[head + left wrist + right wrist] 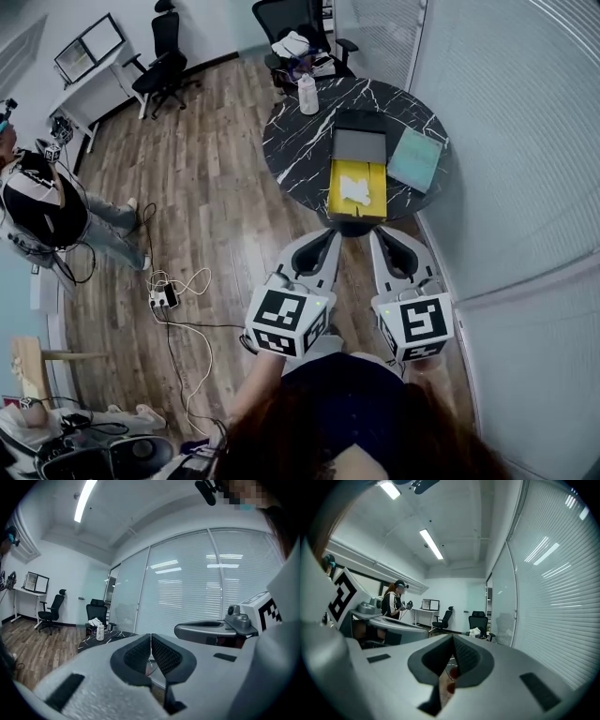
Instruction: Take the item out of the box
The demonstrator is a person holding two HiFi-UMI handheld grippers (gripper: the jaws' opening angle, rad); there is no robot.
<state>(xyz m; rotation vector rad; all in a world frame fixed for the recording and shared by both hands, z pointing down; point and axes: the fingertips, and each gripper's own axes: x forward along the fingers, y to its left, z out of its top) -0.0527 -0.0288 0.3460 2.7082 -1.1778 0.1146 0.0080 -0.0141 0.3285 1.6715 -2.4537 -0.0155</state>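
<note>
White item, soft and crumpled, lies in the open yellow box at the near rim of a round bench of black stone veined in white. A flat grey panel butts against the box's far end, and a pale green rectangular pad rests just beside it toward the bench's right edge. A white bottle stands upright near the far left rim, well apart from the box. Both tools are held close to the person's body, short of the bench and over the wood-plank floor. The left gripper has its ribbed black jaws pressed together on nothing. The right gripper likewise has its jaws closed and empty. Each one's tips point at the box's near end without touching it. To the right, a glass wall with slatted blinds runs close past the bench, leaving little room on that side. The floor to the left is broad and open. A black office chair heaped with cloth sits tight behind the bench. A power strip with looping cables lies on the floor to the left. Another person stands near the left edge.
</note>
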